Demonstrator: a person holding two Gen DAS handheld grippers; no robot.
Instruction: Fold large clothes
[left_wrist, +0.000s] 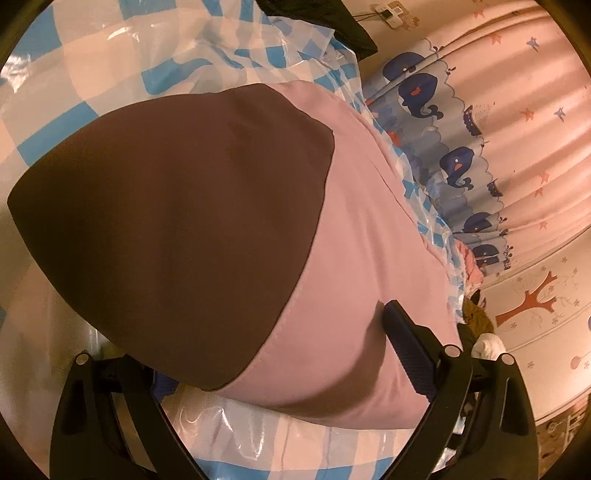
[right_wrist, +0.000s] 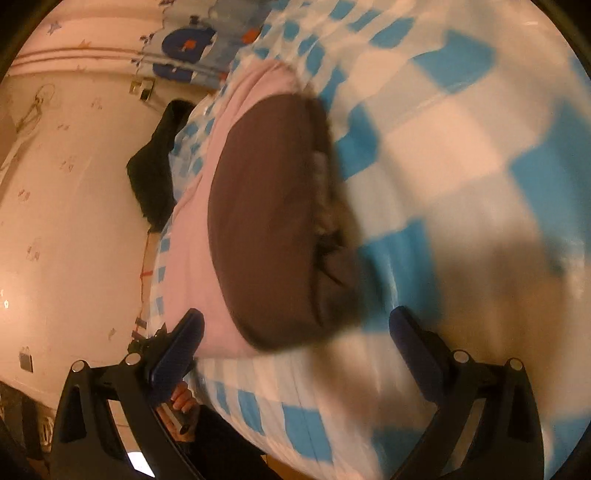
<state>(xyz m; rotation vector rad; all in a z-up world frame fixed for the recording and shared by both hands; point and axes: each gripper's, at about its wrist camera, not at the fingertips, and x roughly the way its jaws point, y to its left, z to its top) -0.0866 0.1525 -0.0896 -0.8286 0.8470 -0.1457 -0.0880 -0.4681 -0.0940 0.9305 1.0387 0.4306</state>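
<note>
The garment (left_wrist: 207, 206) is a two-tone piece, a dark brown panel over a pink panel, lying folded on the blue-and-white checked plastic sheet (left_wrist: 92, 81). Its long axis runs from the near edge of the sheet toward the far end, where the whale-print curtain (left_wrist: 461, 147) hangs.

Left gripper (left_wrist: 273, 354): the right finger rests over the pink panel near the garment's near edge. The left finger pad is hidden below the brown panel, so the near edge appears to lie between the jaws. Whether the jaws are pressing on the fabric cannot be determined.

Right gripper (right_wrist: 295, 332): jaws spread wide, nothing between them. The garment's near end lies directly ahead, slightly left of centre. The view is motion-blurred. A second hand (right_wrist: 183, 402), gripping a handle, is visible at the lower left.

Key relation: the left gripper is at the garment; the right gripper is near it but apart. The next fold probably requires both grippers at the near edge, on opposite corners, carrying it along the long axis.

Containers: none visible. A dark cloth (right_wrist: 155, 170) lies at the sheet's far edge.
</note>
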